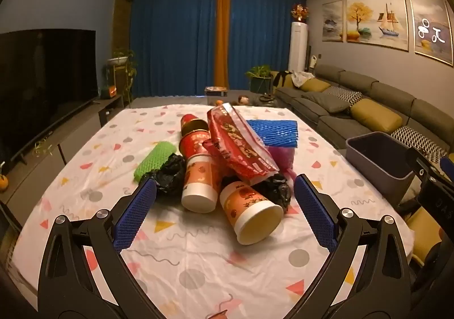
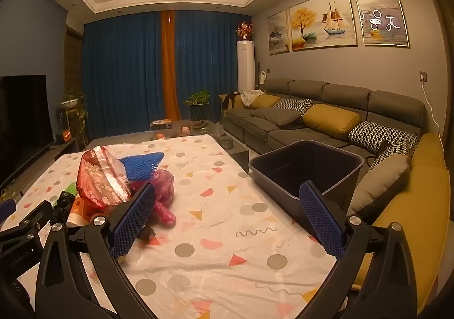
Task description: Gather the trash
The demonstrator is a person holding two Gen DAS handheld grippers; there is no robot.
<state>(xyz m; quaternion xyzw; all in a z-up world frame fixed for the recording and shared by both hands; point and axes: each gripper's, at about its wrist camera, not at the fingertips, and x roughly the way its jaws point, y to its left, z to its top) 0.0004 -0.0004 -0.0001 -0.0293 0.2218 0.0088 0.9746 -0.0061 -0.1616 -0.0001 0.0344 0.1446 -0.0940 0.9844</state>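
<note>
We're at the start, by the look of it: nothing collected yet. The grey bin (image 2: 306, 168) at the table's right edge shows a bare dark interior as far as the right wrist view reaches.

Both tools are spread wide and empty. Left gripper (image 1: 224, 199) hangs over the near side of the pile, nothing between the pads. Right gripper (image 2: 227, 205) sits over bare tablecloth (image 2: 227, 248) between pile and bin, holding nothing.

The trash is all heaped mid-table:
- two paper cups on their sides, the near cup (image 1: 251, 215) and the second cup (image 1: 200, 187) touching it
- red can (image 1: 194, 134) behind them
- red snack wrapper (image 1: 241, 143) leaning on top
- green foam net (image 1: 154, 161) on the left, blue foam net (image 1: 273, 131) at the back right
- black plastic bag (image 1: 170, 174) wads tucked around the cups
- pink bag (image 2: 164, 194) on the bin side

All of it is left to do. Our guess: the near cup is the easiest first grab for the left, the pink bag for the right. The wrapper rests loosely and may slide once the cups move.
</note>
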